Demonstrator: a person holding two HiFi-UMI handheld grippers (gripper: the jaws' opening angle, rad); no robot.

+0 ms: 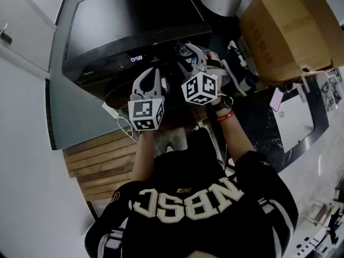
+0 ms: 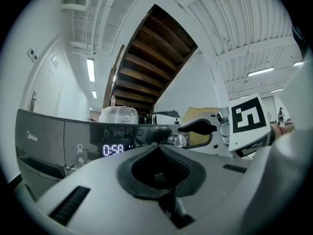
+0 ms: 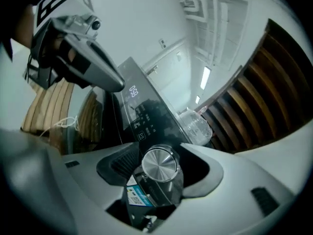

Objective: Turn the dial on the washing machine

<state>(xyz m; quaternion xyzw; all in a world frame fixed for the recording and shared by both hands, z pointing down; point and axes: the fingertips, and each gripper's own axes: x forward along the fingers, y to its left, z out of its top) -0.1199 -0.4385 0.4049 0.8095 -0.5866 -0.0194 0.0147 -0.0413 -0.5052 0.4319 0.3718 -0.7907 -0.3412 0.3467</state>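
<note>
Dial (image 3: 160, 164) — on the washing machine (image 1: 134, 20) control panel, its axis pointing straight out at the right gripper (image 1: 194, 52), which straddles it with jaws spread and pads apparently clear. Left gripper (image 1: 152, 75) — closed, empty, alongside, farther from the dial.

The washing machine (image 1: 134, 26) is dark grey with a glossy black top. The lit display (image 2: 113, 150) on its control panel reads 0:58. The dial (image 3: 160, 164) is a round knob with a brushed silver face and a dark skirt, standing out from that panel to the right of the display. It sits between the parted jaws of the right gripper (image 3: 164, 148), with a gap showing beside the ribbed pad.
</note>
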